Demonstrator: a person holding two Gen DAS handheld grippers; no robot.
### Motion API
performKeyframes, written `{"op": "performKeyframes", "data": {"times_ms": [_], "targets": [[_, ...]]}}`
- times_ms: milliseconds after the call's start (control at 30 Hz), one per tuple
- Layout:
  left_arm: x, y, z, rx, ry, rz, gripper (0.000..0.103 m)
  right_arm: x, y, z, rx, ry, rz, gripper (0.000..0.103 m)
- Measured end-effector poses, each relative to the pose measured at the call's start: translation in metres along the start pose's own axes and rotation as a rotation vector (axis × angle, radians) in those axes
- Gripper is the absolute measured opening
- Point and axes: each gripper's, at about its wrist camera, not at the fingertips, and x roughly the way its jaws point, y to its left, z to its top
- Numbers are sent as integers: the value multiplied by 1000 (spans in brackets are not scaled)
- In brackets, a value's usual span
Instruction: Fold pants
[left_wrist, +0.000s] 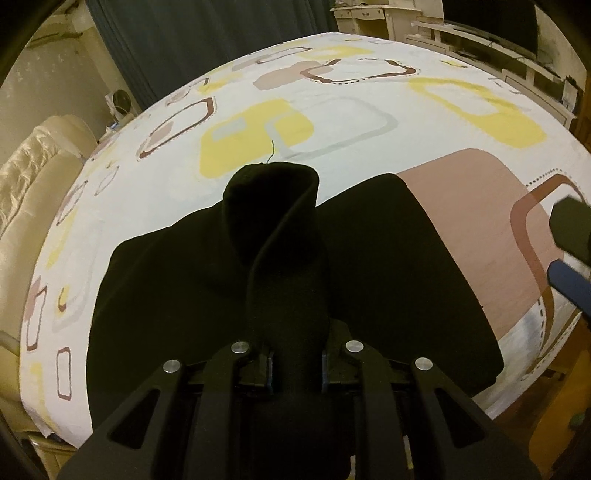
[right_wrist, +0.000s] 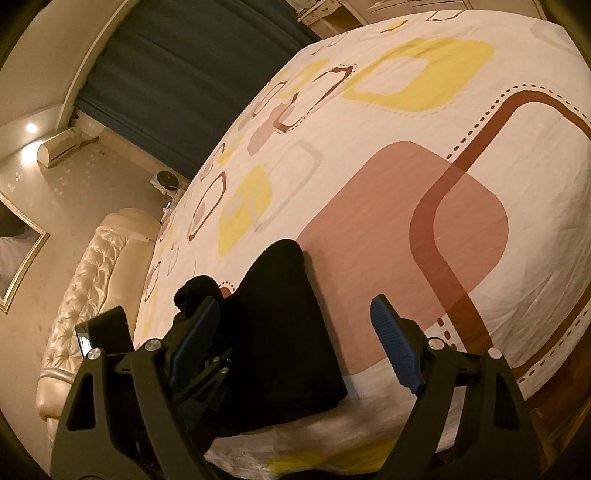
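Observation:
The black pants (left_wrist: 388, 258) lie folded on the patterned bed sheet (left_wrist: 332, 122), near its front edge. My left gripper (left_wrist: 295, 365) is shut on a bunched fold of the pants, which rises as a dark roll (left_wrist: 273, 221) in front of the camera. My right gripper (right_wrist: 295, 347) is open and empty, its blue pads (right_wrist: 397, 347) apart, hovering over the right edge of the pants (right_wrist: 280, 332). The right gripper also shows at the right edge of the left wrist view (left_wrist: 570, 251). The left gripper (right_wrist: 184, 306) shows in the right wrist view, holding cloth.
A cream padded headboard (left_wrist: 33, 184) runs along the left side of the bed. Dark curtains (left_wrist: 192, 44) hang behind it. White furniture (left_wrist: 480, 40) stands at the far right. The sheet's front edge (right_wrist: 332, 443) drops off just below the pants.

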Motion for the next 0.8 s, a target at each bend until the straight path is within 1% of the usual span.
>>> {"op": "performKeyframes", "data": {"times_ms": [33, 67, 133, 233, 300, 333, 367, 400, 433, 467, 500, 533, 600, 667, 700, 767, 800], "targets": [[-1, -1, 0, 0, -2, -3, 25, -1, 0, 0, 2, -2, 1, 84], [-1, -1, 0, -2, -2, -13, 27, -2, -1, 1, 4, -4, 1, 84], [-4, -4, 0, -5, -7, -44, 35, -4, -2, 2, 3, -10, -3, 84], [-15, -8, -1, -18, -36, -128, 52, -14, -6, 8, 12, -38, -3, 84], [-25, -9, -2, -24, -59, -180, 57, -25, -10, 14, 32, -66, 3, 84], [-30, -7, -3, -29, -67, -201, 58, -30, -12, 16, 40, -80, 5, 84], [-36, -2, -3, -42, -73, -236, 58, -34, -13, 18, 46, -91, 8, 84], [-45, 8, -3, -68, -79, -293, 61, -39, -13, 21, 51, -99, 18, 84], [-52, 19, -4, -94, -81, -334, 72, -41, -12, 22, 52, -98, 29, 84], [-59, 34, -6, -127, -90, -374, 75, -42, -11, 23, 49, -92, 42, 84], [-65, 49, -9, -149, -104, -405, 76, -41, -6, 23, 38, -78, 58, 84], [-69, 60, -11, -160, -115, -416, 76, -40, -1, 23, 27, -69, 68, 84], [-72, 95, -18, -190, -134, -394, 79, -29, 15, 17, -9, -21, 111, 84], [-69, 129, -27, -226, -138, -375, 79, -12, 30, 9, -31, 42, 152, 84], [-65, 151, -34, -259, -144, -347, 79, -3, 37, 5, -42, 75, 168, 84], [-57, 185, -49, -310, -153, -299, 79, 17, 51, -7, -79, 140, 174, 84], [-51, 199, -56, -325, -144, -271, 79, 28, 57, -12, -95, 172, 168, 84]]}}
